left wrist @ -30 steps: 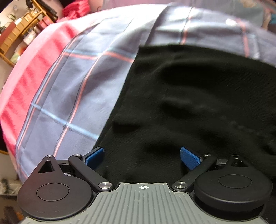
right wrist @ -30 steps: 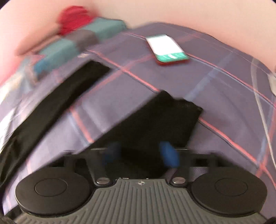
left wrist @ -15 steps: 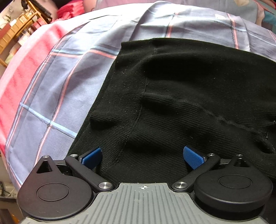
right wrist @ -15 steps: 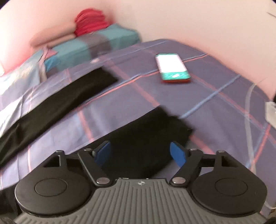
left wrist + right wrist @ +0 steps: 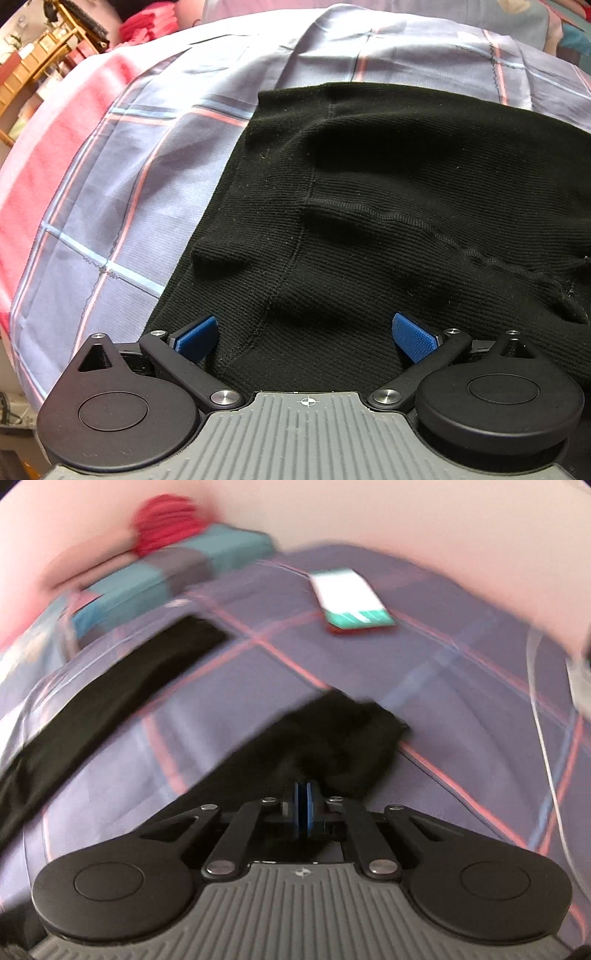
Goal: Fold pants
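One pair of black pants (image 5: 388,221) is lying on one plaid bedsheet (image 5: 122,192). Two pant legs (image 5: 110,701) are showing in the right wrist view. One phone (image 5: 351,602) is lying on the sheet. Two grippers are showing: left gripper (image 5: 304,334), right gripper (image 5: 303,808).

phone (image 5: 351,600): screen lit, white w/ green band at near end, whatever's on it too blurred to read
left gripper (image 5: 304,334): small crosshair mark on grey ribbed body, no letters or nos.
right gripper (image 5: 303,806): small round emblem on grey body, blurred, can't read
pants (image 5: 388,206): no tag or brand visible
bedsheet (image 5: 122,206): plaid lines only, no print
shelf (image 5: 40,55): items too small, nothing legible
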Motion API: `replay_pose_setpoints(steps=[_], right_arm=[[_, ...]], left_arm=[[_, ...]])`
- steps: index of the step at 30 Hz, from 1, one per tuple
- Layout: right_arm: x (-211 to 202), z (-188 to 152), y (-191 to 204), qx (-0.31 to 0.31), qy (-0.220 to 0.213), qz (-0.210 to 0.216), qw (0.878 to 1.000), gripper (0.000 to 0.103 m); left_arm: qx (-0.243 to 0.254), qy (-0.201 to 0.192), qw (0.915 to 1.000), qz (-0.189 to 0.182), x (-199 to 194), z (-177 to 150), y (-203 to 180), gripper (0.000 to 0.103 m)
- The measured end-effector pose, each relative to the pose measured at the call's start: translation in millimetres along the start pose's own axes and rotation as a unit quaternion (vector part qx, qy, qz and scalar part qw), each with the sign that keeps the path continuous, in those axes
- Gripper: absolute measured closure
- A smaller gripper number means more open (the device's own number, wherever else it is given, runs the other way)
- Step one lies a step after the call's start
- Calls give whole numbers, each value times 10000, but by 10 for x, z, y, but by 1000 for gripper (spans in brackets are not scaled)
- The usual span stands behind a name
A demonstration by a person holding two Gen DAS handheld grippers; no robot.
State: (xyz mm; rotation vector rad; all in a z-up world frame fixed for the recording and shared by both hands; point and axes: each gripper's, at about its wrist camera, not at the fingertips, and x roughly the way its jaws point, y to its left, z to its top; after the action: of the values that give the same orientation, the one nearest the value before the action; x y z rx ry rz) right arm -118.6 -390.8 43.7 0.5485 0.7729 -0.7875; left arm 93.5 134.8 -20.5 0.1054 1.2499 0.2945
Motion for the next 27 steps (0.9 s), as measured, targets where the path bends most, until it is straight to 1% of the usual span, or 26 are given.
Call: replay_pose_setpoints(steps=[1, 2, 3, 4, 5, 6, 7, 8, 10, 13, 14, 15, 16, 17, 18, 19, 20, 21, 22, 24, 25, 27], right_arm=[[-7, 9, -10, 55, 1, 17, 10000, 96], [-31, 10, 10, 55, -69, -75, 9999, 83], [-67, 2, 37, 50, -184, -237, 9995, 73], [-136, -33, 107, -38, -377, -534, 9979, 51], [-175, -74, 204, -219, -614, -898, 9938, 32], [-243, -123, 313, -490, -889, -1176, 9879, 27], [-315, -187, 421, -823, -1092, -1124, 9842, 24], [-369, -257, 520, -1146, -1142, -854, 9831, 24], [-425, -396, 687, -1632, -981, -353, 9811, 24], [-399, -567, 777, -1883, -542, 142, 9805, 24], [-340, -609, 779, -2029, -346, 204, 9784, 26], [-269, -639, 792, -2140, -212, 93, 9766, 27], [-209, -647, 754, -2151, -136, -188, 9763, 31], [-174, -614, 675, -2001, -147, -502, 9784, 32], [-174, -574, 598, -1774, -199, -693, 9815, 32], [-191, -508, 528, -1484, -253, -844, 9850, 32], [-217, -461, 484, -1281, -298, -847, 9877, 32], [-253, -441, 470, -1216, -343, -705, 9895, 32], [-292, -446, 509, -1317, -380, -498, 9893, 30], [-339, -518, 668, -1766, -373, -134, 9835, 26], [-336, -565, 745, -1991, -302, 98, 9795, 24], [-269, -658, 835, -2279, 0, 489, 9725, 24]], left_arm=[[5, -3, 10000, 1, -2, 0, -4, 0], [0, -3, 10000, -1, -4, -2, -5, 0], [-9, -1, 10000, -4, -3, -2, -6, 0], [-12, 0, 10000, -4, -3, -2, -8, 0], [-9, 0, 10000, -2, -3, -2, -10, 0], [0, 1, 10000, 0, -4, 0, -9, 0], [6, 3, 10000, 0, -4, 0, -9, 0], [6, 5, 10000, -3, -3, 0, -9, 0], [-2, 8, 10000, -16, -1, -1, -5, 0], [-2, 5, 10000, -28, 0, -4, -1, 0], [-3, 9, 10000, -33, 1, -5, 0, 0], [0, 15, 10000, -35, -1, -4, -1, 0], [7, 22, 10000, -36, -1, -2, -3, 0], [16, 29, 10000, -39, 0, 1, -2, 0], [18, 35, 10000, -43, 3, 3, -1, 0], [13, 36, 10000, -47, 6, 4, 0, 0], [13, 32, 10000, -47, 7, 3, -2, 0], [9, 25, 10000, -42, 6, 1, -5, 0], [1, 22, 10000, -39, 6, -1, -7, 0], [-18, 13, 10000, -35, 10, -4, -9, 0], [-25, 7, 10000, -36, 12, -8, -7, 0], [-34, -3, 10000, -49, 11, -16, 1, 0]])
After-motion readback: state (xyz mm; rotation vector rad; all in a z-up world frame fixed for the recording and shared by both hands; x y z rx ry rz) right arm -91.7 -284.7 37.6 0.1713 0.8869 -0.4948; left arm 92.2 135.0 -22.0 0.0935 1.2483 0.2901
